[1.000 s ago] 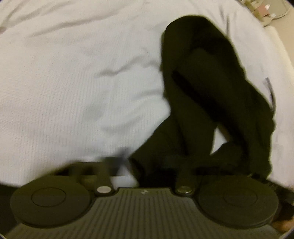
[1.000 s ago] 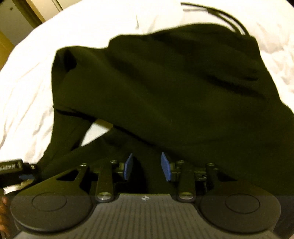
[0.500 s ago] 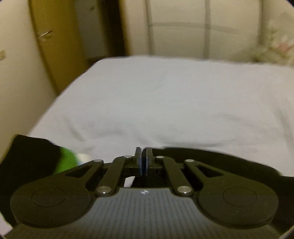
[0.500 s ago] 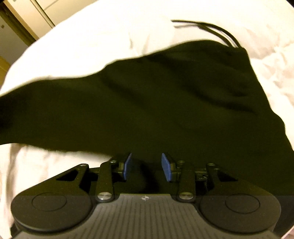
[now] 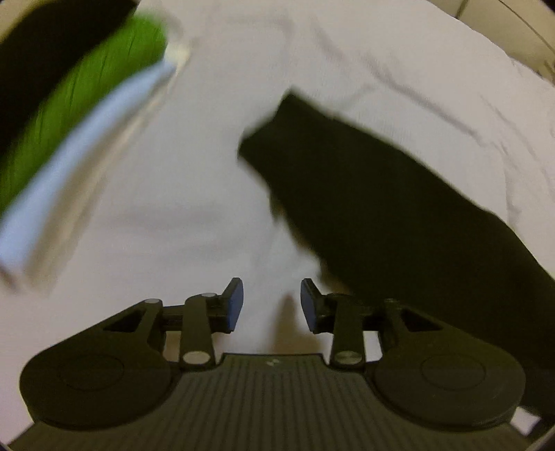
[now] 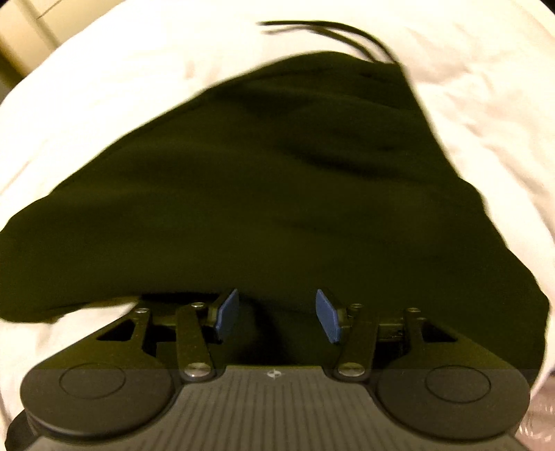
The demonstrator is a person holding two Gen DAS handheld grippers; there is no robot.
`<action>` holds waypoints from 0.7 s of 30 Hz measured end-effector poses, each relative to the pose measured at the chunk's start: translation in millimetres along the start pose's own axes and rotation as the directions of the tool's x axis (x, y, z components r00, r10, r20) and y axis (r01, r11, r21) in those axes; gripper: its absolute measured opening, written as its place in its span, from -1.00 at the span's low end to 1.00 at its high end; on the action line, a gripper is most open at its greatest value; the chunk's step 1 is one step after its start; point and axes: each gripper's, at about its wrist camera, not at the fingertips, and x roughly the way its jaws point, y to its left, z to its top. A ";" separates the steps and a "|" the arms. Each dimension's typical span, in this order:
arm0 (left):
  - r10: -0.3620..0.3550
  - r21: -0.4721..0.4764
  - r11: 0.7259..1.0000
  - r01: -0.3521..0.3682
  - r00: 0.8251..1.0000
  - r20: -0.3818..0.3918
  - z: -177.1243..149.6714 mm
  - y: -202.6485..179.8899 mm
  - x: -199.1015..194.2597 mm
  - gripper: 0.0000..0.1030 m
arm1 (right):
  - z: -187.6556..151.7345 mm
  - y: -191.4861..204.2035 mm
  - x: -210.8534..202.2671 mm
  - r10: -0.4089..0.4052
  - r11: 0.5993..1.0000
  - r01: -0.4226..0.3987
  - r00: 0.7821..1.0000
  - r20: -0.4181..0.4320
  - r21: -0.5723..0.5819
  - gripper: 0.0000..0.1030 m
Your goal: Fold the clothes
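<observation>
A black garment (image 6: pixel 277 194) lies spread on the white bed, filling most of the right wrist view; two black drawstrings (image 6: pixel 333 31) stick out at its far end. My right gripper (image 6: pixel 275 319) is open, its blue pads right at the garment's near edge. In the left wrist view a long black part of the garment (image 5: pixel 381 194) runs from the centre to the right. My left gripper (image 5: pixel 272 305) is open and empty over bare sheet, just left of that part.
A blurred stack of folded clothes, black, green (image 5: pixel 86 83) and white (image 5: pixel 79 166), sits at the upper left of the left wrist view. The white bed sheet (image 5: pixel 173 243) surrounds everything. A wall and door show at the right wrist view's top left.
My left gripper was shut half a second ago and is now open; it has let go of the garment and swung down toward the sheet. The garment has been pulled out flatter.
</observation>
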 end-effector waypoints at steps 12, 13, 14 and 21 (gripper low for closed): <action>-0.119 -0.408 0.896 0.177 0.979 0.162 36.0 41.9 29.1 -0.11 | 0.1 12.4 11.3 0.020 0.999 -0.022 0.999 0.032 0.044 0.12; -0.143 -0.423 0.882 0.206 0.974 0.176 41.0 42.6 34.5 0.04 | 3.0 16.4 12.5 0.027 0.998 -0.029 0.999 0.039 0.047 0.12; -0.151 -0.432 0.876 0.216 0.972 0.180 46.3 41.6 42.0 0.12 | 5.8 20.8 13.5 0.033 0.998 -0.036 0.998 0.045 0.048 0.15; -0.135 -0.308 0.924 0.226 0.948 0.289 64.4 21.6 38.0 -0.81 | 24.3 48.6 26.9 0.033 0.999 -0.034 0.998 0.053 0.009 0.23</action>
